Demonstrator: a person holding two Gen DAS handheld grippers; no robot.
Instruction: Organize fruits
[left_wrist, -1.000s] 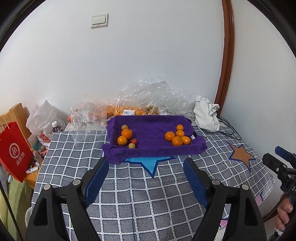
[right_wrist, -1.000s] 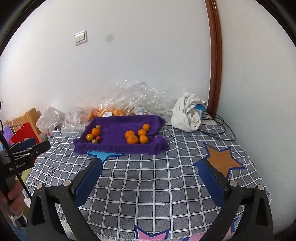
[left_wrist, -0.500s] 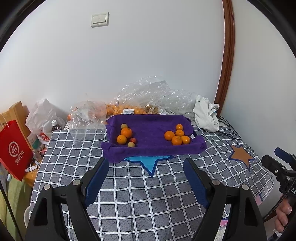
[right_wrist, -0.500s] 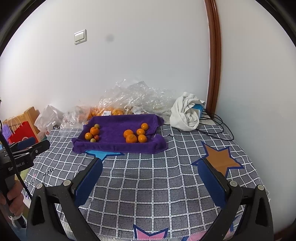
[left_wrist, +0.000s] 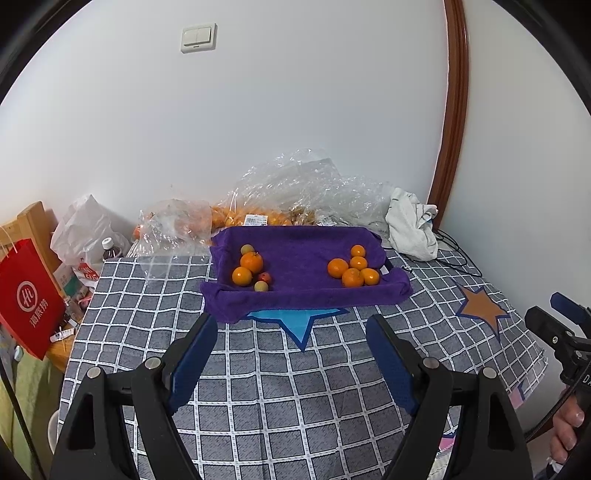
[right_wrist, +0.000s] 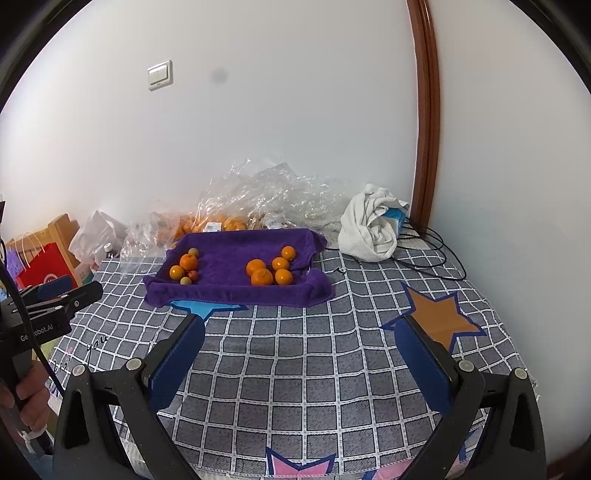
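A purple towel-lined tray (left_wrist: 303, 266) sits far on the checked desk (left_wrist: 280, 373), holding five oranges (left_wrist: 352, 267) right and mixed fruit (left_wrist: 251, 267) left. Crumpled plastic bags (left_wrist: 295, 188) crowd its far edge. Left claw (left_wrist: 291, 354) and right claw (right_wrist: 301, 354) hover wide open, empty, over bare near cloth.

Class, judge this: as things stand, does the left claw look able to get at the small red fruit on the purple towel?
Probably yes. The left claw is open, and only bare tablecloth lies before the red fruit, though oranges crowd it.
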